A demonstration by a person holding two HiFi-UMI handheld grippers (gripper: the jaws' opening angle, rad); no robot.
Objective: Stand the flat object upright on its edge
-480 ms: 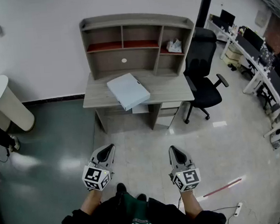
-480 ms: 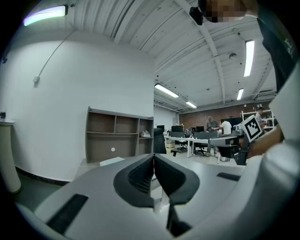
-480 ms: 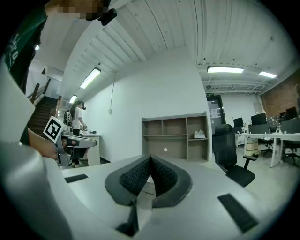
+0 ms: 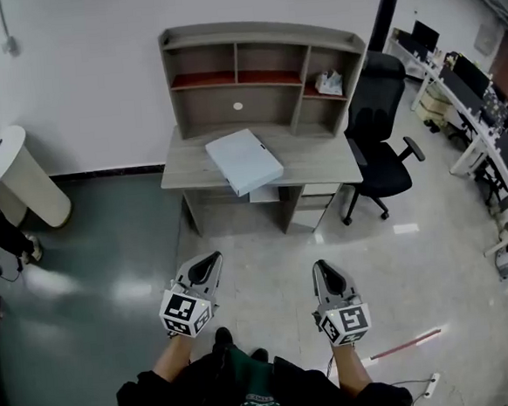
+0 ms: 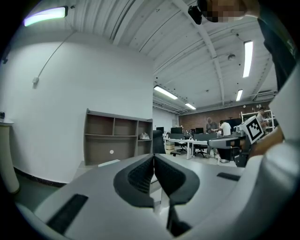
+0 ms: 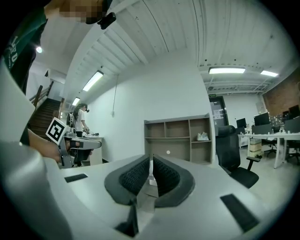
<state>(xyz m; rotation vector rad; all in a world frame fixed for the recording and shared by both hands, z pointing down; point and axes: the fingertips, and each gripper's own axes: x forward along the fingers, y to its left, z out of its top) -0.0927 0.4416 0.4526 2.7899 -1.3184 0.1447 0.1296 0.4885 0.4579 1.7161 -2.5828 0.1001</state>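
On the surface (image 4: 321, 162) ahead, flat on its broad face: the flat object (image 4: 245, 161), one corner seemingly past the front edge, likely a handy purchase for tipping upright. Well apart from it, over the floor (image 4: 266, 241), left gripper (image 4: 208, 263) and right gripper (image 4: 323, 269), both closed on nothing, carried level, presumably for the approach.

Ahead of the fingers (image 5: 140, 176), a flat rectangular pale blue-white box (image 4: 245, 161) lies on the grey wood-grain counter (image 4: 321, 162). The counter's grey shelf unit (image 4: 263, 39) has reddish-brown upper boards. The left gripper (image 4: 210, 261) and right gripper (image 4: 320, 267) are grey with black ribbed fingers, and their marker cubes (image 4: 185, 312) are patterned black on white. To the fingers' right is a black swivel chair (image 4: 382, 157). The floor (image 4: 92, 254) is glossy dark green to their left.
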